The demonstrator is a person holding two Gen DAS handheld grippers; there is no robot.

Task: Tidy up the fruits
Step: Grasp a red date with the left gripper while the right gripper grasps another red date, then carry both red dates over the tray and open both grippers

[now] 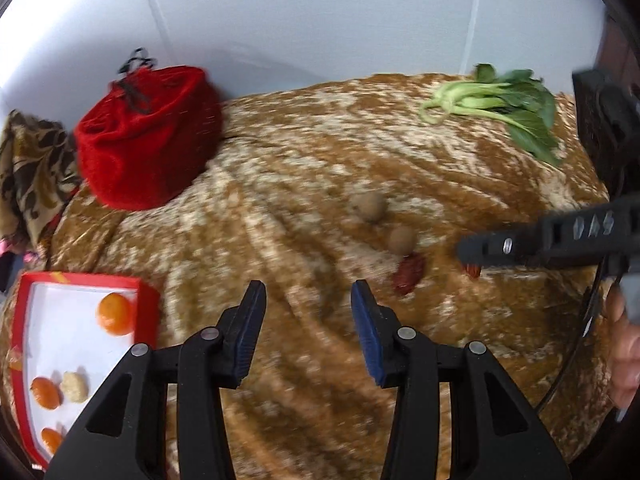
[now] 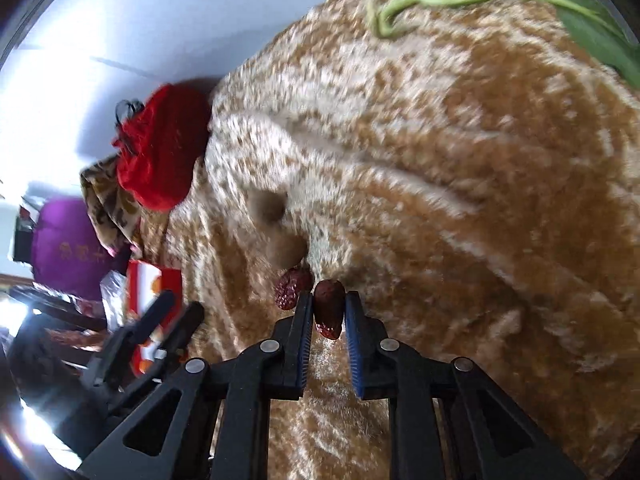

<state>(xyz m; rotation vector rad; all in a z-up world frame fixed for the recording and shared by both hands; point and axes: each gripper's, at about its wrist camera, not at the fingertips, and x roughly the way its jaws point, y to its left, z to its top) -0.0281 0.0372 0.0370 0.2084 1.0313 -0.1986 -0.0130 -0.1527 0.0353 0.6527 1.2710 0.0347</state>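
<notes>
My right gripper [image 2: 329, 307] is shut on a red date [image 2: 329, 312] just above the brown plush cloth [image 2: 460, 200]; it also shows in the left wrist view [image 1: 476, 254]. A second red date [image 1: 408, 274] [image 2: 290, 290] lies beside it, with two brown longans [image 1: 372, 206] [image 1: 401, 240] just beyond. My left gripper [image 1: 308, 300] is open and empty over the cloth. A red-rimmed white box [image 1: 80, 280] at the lower left holds three oranges [image 1: 116, 314] and a pale lumpy piece [image 1: 75, 387].
A red drawstring pouch [image 1: 148, 136] sits at the back left beside a patterned cloth [image 1: 32, 176]. A bok choy [image 1: 504, 108] lies at the back right. A white wall stands behind. A purple bag [image 2: 68, 244] sits beyond the table's left.
</notes>
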